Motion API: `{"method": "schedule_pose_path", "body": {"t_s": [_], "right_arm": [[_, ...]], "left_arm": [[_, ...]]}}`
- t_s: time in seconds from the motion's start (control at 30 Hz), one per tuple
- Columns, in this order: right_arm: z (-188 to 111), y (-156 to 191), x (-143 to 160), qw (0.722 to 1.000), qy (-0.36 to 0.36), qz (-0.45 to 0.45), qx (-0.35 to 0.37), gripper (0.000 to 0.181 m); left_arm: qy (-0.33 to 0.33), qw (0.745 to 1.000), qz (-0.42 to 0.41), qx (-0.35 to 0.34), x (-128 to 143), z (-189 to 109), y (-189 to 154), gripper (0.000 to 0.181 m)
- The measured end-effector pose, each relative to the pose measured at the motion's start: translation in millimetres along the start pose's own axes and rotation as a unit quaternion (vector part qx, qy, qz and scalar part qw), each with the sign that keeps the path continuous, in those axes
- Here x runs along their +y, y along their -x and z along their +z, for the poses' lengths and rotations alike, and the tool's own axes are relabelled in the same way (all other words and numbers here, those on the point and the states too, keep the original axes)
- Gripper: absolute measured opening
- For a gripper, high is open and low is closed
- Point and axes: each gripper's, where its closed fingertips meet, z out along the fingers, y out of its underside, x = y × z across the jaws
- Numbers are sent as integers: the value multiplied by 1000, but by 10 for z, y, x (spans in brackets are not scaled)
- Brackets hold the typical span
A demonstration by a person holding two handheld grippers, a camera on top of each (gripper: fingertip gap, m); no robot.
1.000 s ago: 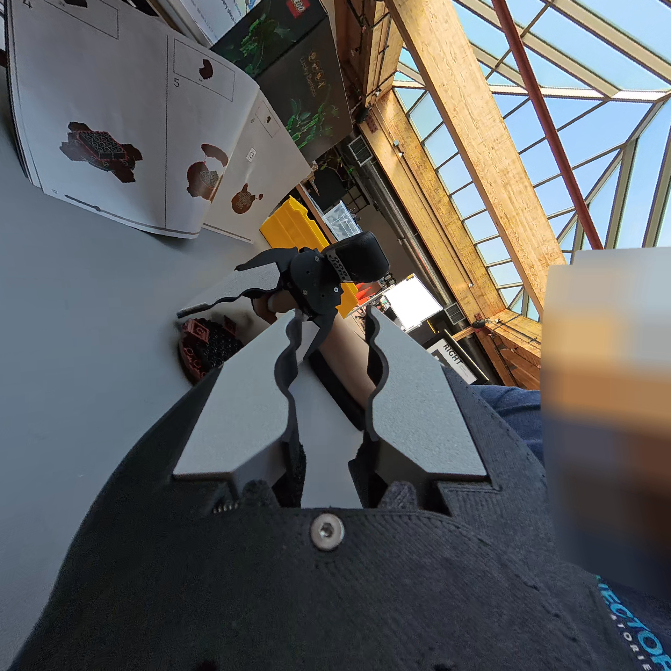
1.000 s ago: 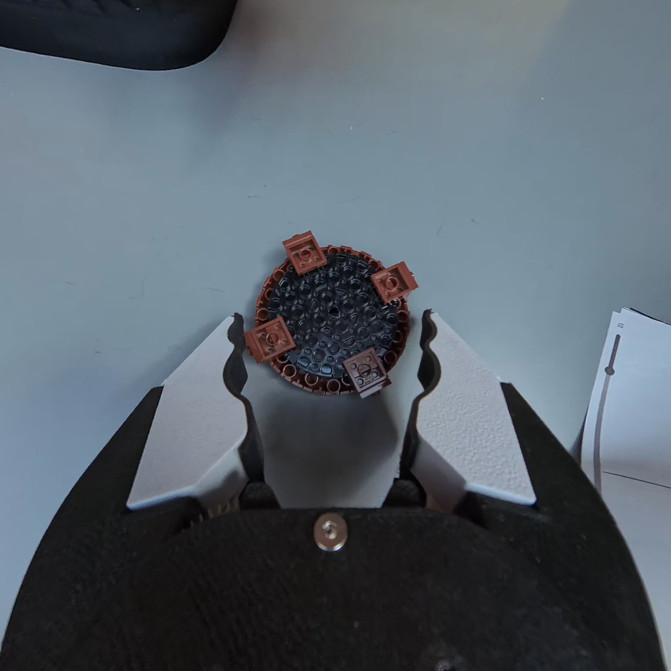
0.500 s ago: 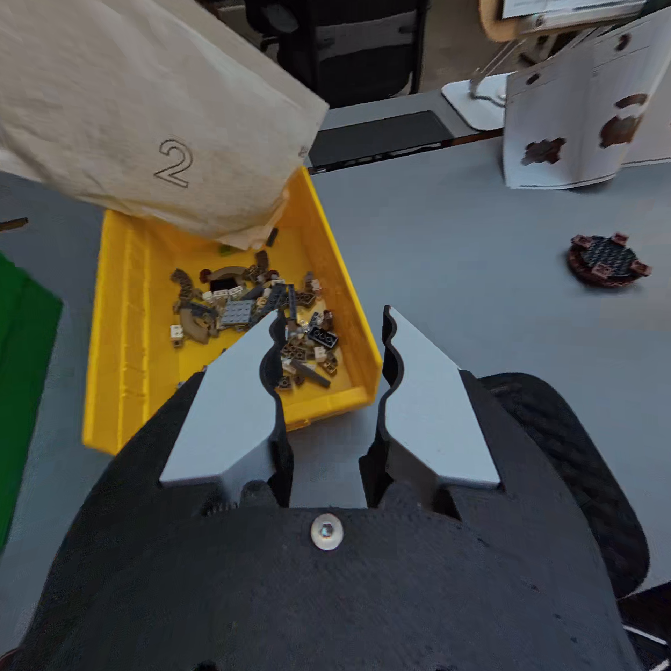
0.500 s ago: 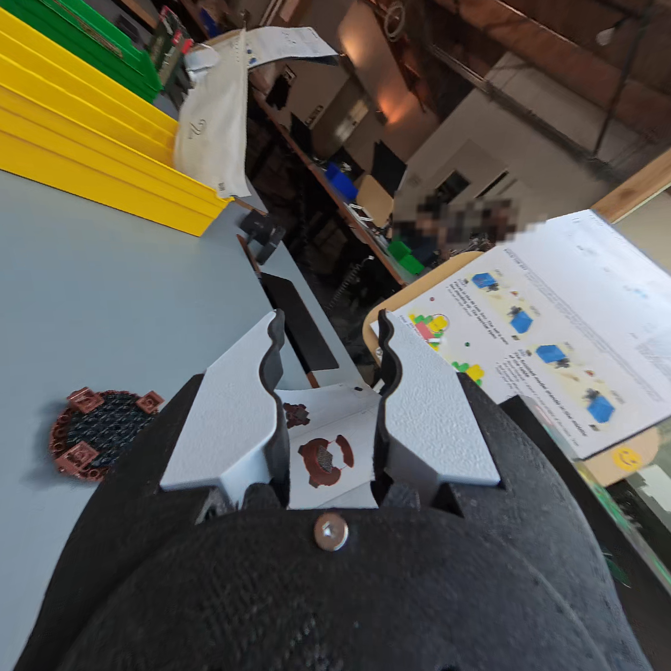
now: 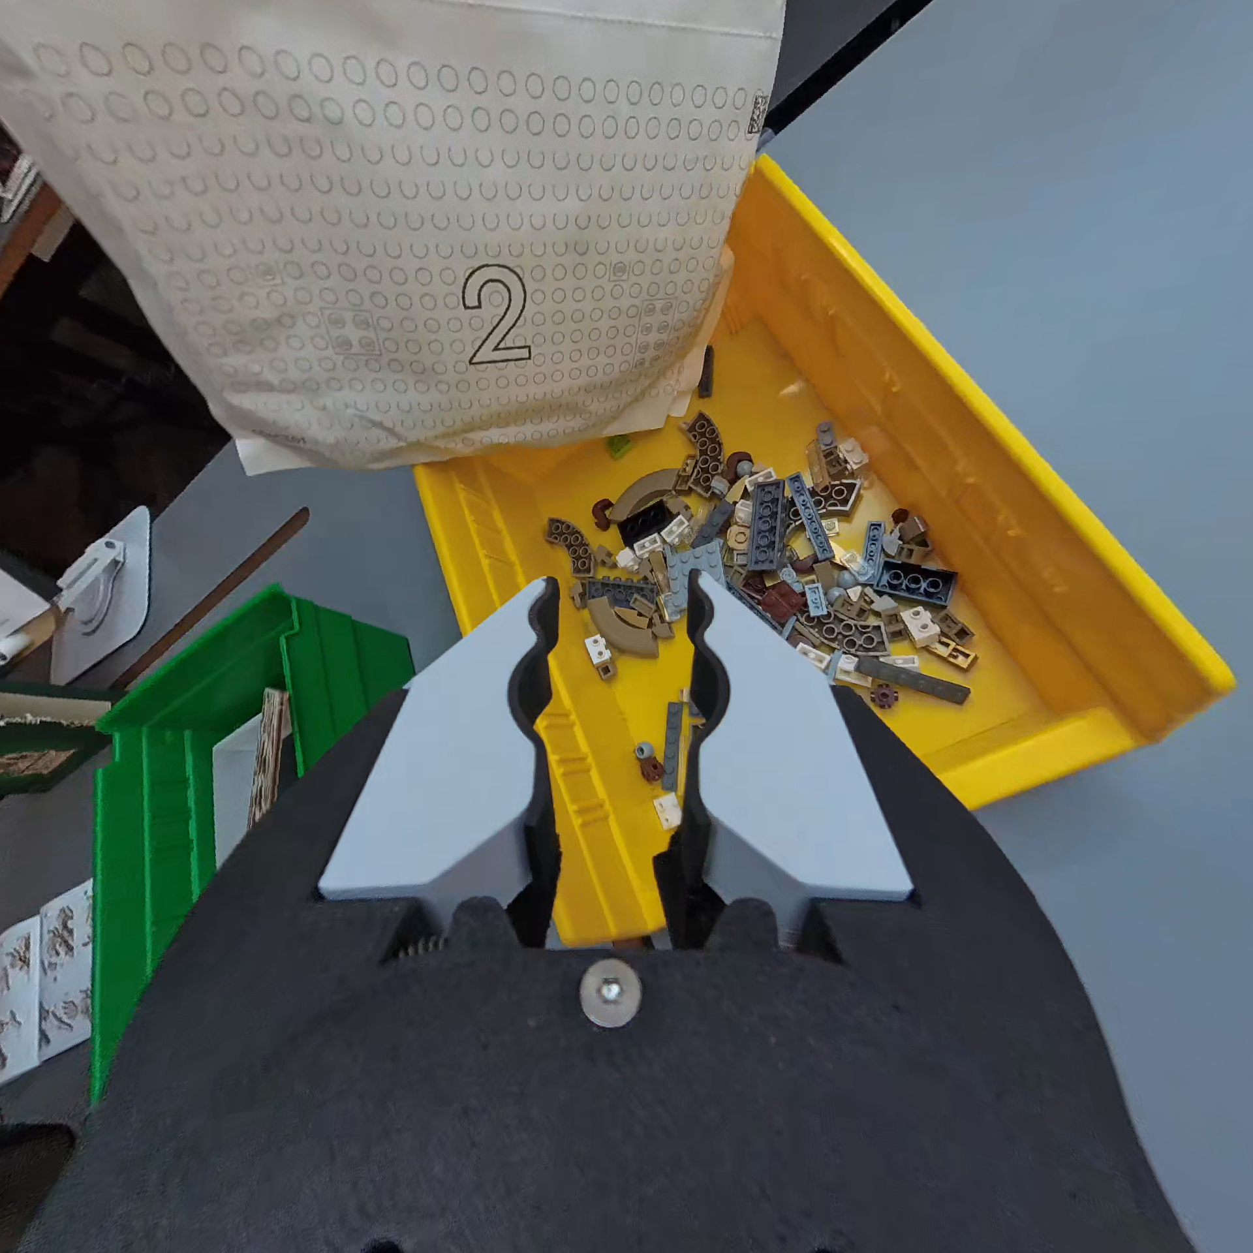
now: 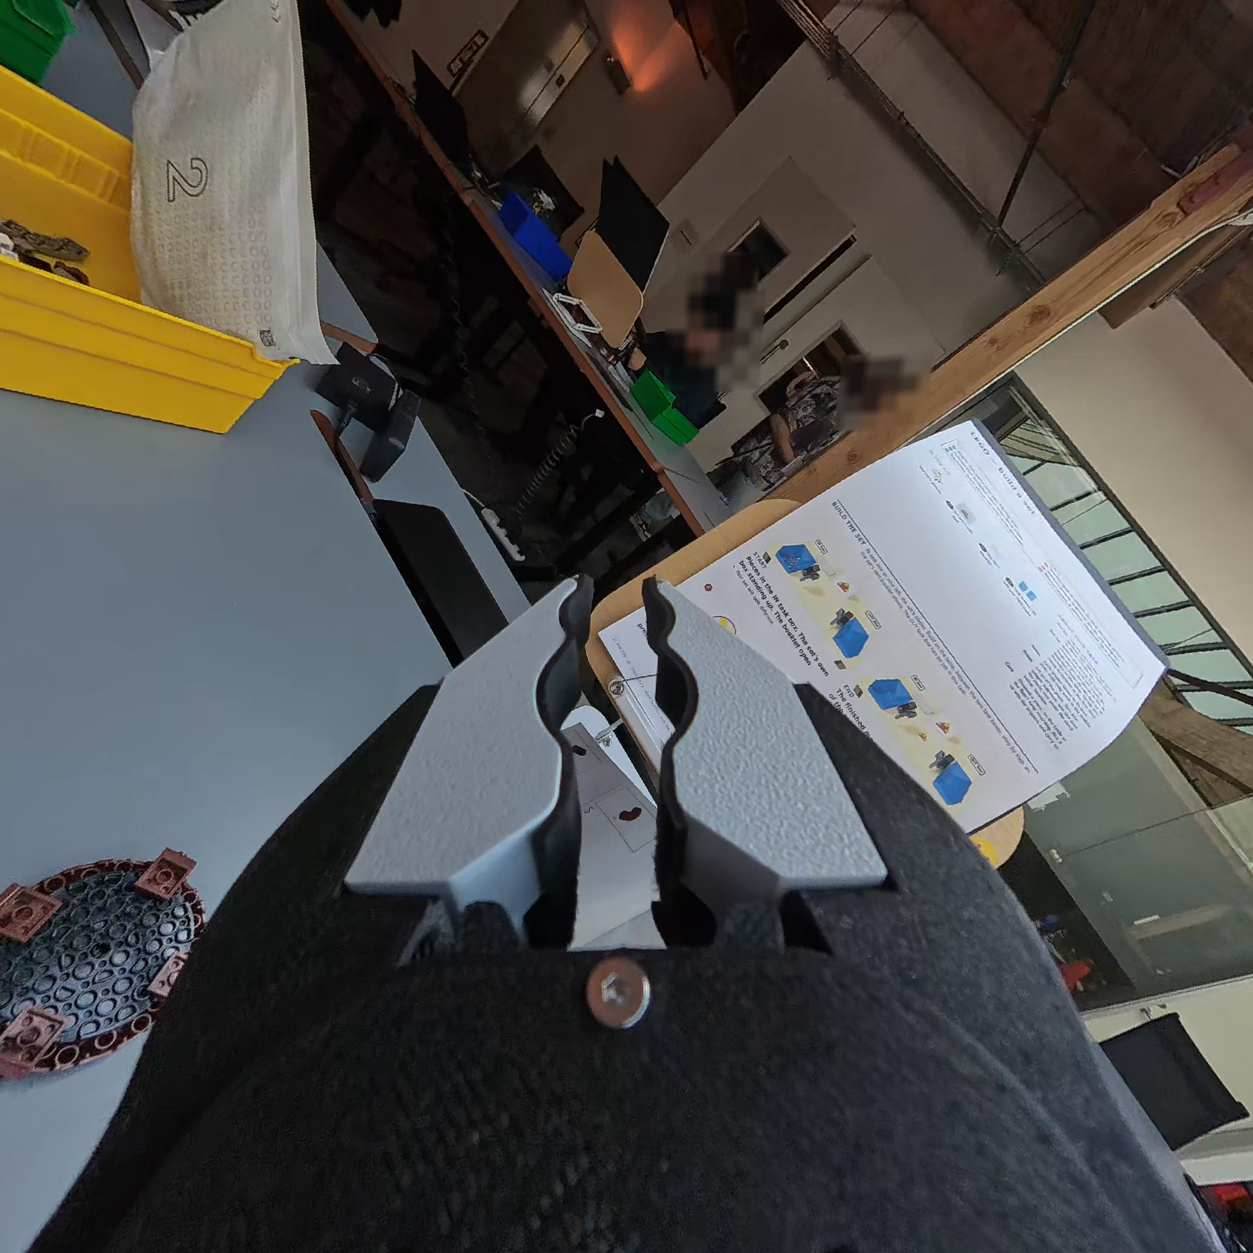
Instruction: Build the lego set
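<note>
In the left wrist view my left gripper (image 5: 622, 588) is open and empty, hanging above the near end of a yellow bin (image 5: 1058, 563) that holds several loose grey, tan, black and brown Lego pieces (image 5: 780, 576). In the right wrist view my right gripper (image 6: 617, 588) is slightly open and empty, tilted up off the table. The round build (image 6: 81, 963), a black studded disc with a brown rim and small brown plates on it, lies on the grey table at the lower left, apart from the right gripper.
A white numbered paper bag (image 5: 420, 237) leans over the bin's far end. A green bin (image 5: 196, 746) stands left of the yellow one. An instruction sheet on a wooden stand (image 6: 949, 644) and an open booklet (image 6: 610, 800) are beyond the right gripper. The grippers' ends are close to 50 centimeters from one another. Measured from the fingertips, the round build (image 6: 81, 963) is 25 centimeters or so from the right gripper and 45 centimeters from the left.
My left gripper has moved closer over the yellow bin and points down at the pieces. My right gripper's jaws have narrowed and the round build now sits nearer in its view.
</note>
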Motion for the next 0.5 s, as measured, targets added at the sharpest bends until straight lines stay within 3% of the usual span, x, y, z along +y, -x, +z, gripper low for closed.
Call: {"method": "schedule_pose_path", "body": {"t_s": [0.03, 0.27, 0.4, 0.5], "right_arm": [[15, 3, -4, 1000, 7, -3, 1, 14], [-43, 47, 39, 1000, 19, 2, 1, 15], [-73, 8, 89, 1000, 20, 6, -9, 15], [-87, -28, 92, 1000, 19, -6, -6, 15]], "left_arm": [[13, 1000, 9, 13, -32, 127, 17, 32], [128, 986, 69, 76, 173, 1058, 119, 19], [176, 974, 119, 78, 343, 1333, 191, 32], [198, 962, 168, 90, 408, 1447, 167, 24]]}}
